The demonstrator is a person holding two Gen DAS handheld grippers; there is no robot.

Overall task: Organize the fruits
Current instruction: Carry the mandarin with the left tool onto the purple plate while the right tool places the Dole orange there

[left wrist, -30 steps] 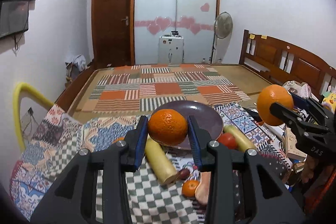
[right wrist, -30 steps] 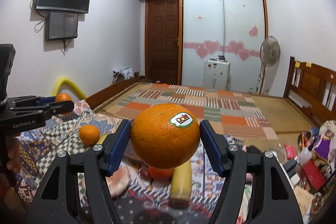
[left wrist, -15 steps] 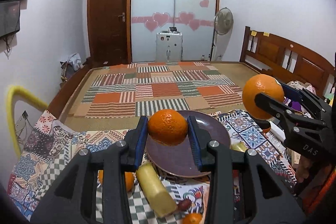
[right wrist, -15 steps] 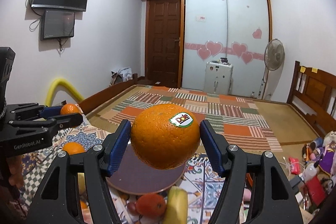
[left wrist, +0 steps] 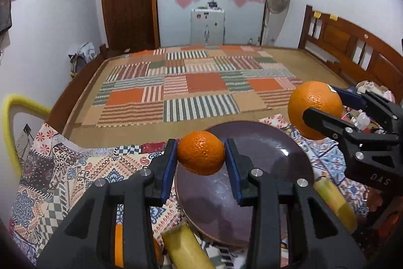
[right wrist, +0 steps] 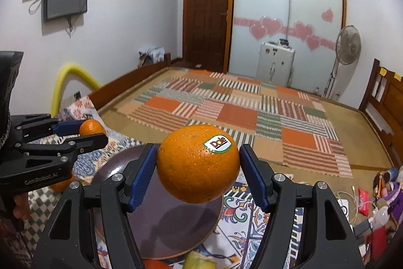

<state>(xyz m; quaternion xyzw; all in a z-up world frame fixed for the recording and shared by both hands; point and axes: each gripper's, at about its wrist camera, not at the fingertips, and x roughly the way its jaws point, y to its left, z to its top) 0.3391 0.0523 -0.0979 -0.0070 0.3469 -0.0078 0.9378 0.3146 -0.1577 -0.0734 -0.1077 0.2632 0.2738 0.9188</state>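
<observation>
Left gripper (left wrist: 200,160) clamps a small mandarin (left wrist: 200,153); right gripper (right wrist: 197,169) clamps the stickered orange (right wrist: 197,163) — both held above the dark plate (left wrist: 272,155). Firm, round, probably roll-prone — pads belong across the widest girth.

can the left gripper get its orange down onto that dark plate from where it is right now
Probably yes. The left gripper holds its orange above the plate's near edge, and the plate looks bare beneath. The right gripper's bigger orange hovers nearby.
</observation>
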